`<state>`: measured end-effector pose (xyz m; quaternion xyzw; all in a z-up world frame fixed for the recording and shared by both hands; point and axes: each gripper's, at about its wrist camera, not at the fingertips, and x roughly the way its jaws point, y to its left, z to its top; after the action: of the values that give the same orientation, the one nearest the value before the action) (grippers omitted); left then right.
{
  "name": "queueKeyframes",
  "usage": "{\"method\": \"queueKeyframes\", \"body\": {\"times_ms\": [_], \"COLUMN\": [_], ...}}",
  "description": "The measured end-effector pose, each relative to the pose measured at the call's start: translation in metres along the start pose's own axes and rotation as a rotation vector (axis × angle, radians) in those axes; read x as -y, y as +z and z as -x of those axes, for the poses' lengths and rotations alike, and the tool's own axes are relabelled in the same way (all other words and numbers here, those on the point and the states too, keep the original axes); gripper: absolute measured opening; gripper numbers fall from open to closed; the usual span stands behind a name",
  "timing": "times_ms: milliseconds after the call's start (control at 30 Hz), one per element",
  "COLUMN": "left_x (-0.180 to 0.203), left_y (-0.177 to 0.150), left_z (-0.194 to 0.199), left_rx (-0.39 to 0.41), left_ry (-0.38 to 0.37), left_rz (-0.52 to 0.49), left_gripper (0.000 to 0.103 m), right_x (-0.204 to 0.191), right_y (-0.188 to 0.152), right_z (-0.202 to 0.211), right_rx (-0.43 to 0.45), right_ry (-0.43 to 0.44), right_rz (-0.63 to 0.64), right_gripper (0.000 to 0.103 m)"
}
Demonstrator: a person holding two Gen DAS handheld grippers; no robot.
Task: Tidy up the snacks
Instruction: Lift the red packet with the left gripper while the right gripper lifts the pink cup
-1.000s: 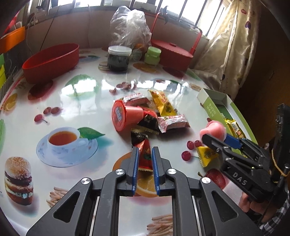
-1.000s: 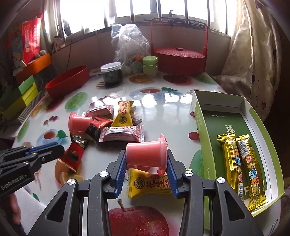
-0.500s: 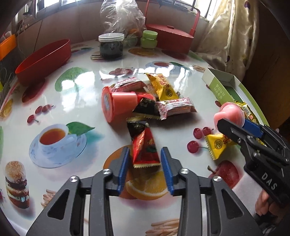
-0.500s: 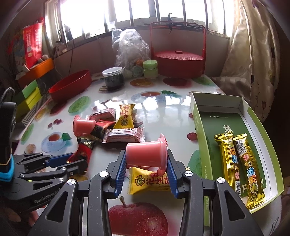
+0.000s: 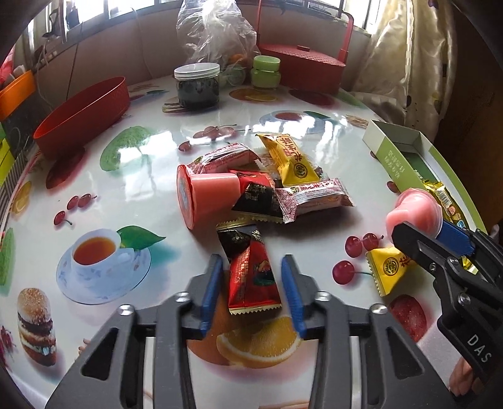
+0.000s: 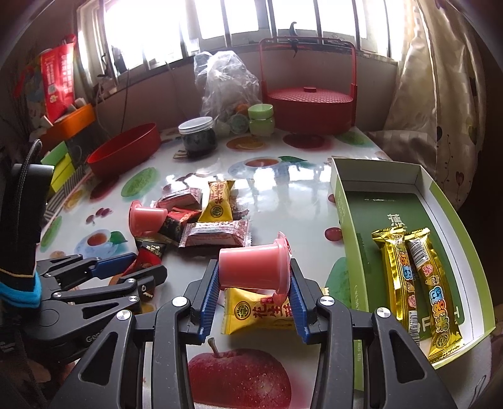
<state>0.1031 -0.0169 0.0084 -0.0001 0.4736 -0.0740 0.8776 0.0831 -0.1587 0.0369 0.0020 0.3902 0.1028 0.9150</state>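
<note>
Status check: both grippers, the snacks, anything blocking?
Left gripper open, closing around red foil snack packet, not pinched. Right gripper shut on pink plastic jelly cup. Green cardboard box holds two gold bars; path clear.

Both cameras rode the grippers, close above the table [image 5: 94, 176], angled down toward the windows. Each caught the snack pile [image 5: 267, 185] [image 6: 201, 220], the green box [image 6: 393, 201], and the other gripper.

Bright barred windows [image 6: 239, 28], patterned cream curtain [image 6: 440, 94], glossy fruit-print table [image 5: 151, 163].
</note>
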Motion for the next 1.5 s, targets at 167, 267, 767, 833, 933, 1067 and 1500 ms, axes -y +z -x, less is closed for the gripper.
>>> {"method": "queueKeyframes", "body": {"times_ms": [167, 267, 767, 833, 933, 1067, 1500], "left_x": [-0.003, -0.003, 0.005, 0.01, 0.02, 0.036, 0.096], "left_y": [0.0, 0.0, 0.006, 0.008, 0.01, 0.016, 0.031], "left_z": [0.001, 0.003, 0.043, 0.048, 0.054, 0.058, 0.054], "left_rx": [0.006, 0.011, 0.097, 0.105, 0.118, 0.127, 0.12], "left_ry": [-0.007, -0.008, -0.084, -0.099, -0.117, -0.158, -0.276], "left_rz": [0.003, 0.004, 0.005, -0.003, -0.021, -0.041, -0.105], "left_gripper": [0.025, 0.025, 0.025, 0.025, 0.025, 0.025, 0.025], "right_x": [0.002, 0.002, 0.009, 0.012, 0.017, 0.029, 0.083], "right_y": [-0.001, 0.0, 0.002, 0.002, 0.002, -0.001, -0.013], "right_z": [0.003, 0.003, 0.03, 0.036, 0.044, 0.055, 0.079], "right_rx": [0.004, 0.005, 0.052, 0.061, 0.073, 0.081, 0.091], "right_ry": [0.0, -0.002, -0.019, -0.026, -0.039, -0.067, -0.17], "right_rz": [-0.005, -0.005, -0.015, -0.019, -0.024, -0.031, -0.092], "right_gripper": [0.04, 0.04, 0.04, 0.04, 0.04, 0.04, 0.04]}}
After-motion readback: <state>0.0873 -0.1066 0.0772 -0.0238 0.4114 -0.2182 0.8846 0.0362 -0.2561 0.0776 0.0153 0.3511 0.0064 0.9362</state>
